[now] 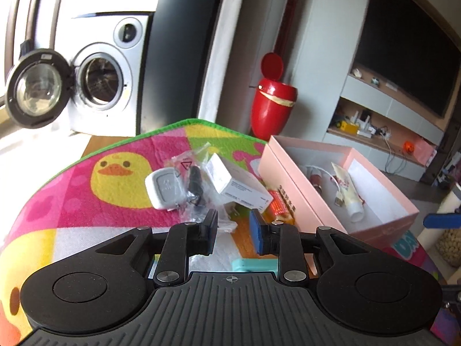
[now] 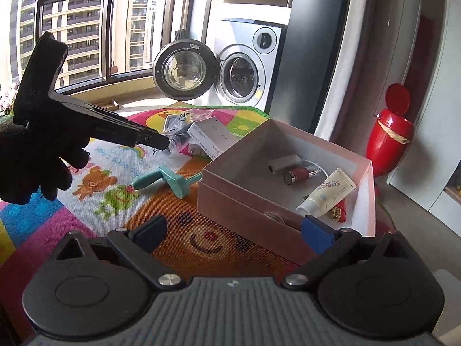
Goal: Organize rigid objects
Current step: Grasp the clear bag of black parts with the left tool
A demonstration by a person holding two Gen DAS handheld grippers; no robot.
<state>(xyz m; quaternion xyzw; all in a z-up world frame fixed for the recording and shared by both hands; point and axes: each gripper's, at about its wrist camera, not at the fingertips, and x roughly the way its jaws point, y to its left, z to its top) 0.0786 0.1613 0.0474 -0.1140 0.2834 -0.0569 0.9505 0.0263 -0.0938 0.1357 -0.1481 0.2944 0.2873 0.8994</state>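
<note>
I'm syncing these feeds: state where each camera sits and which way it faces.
Left wrist: on the left gripper, low over the play mat, facing the clutter and pink box.
Right wrist: on the right gripper, facing the box, gloved hand at left.
Shared: box, washing machine, red bin.

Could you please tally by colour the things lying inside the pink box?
Red: 2, the cylinder and the small stick.
White: 1, the adapter with its cable.
Cream: 1, the tube.
Total: 4 in the box.
</note>
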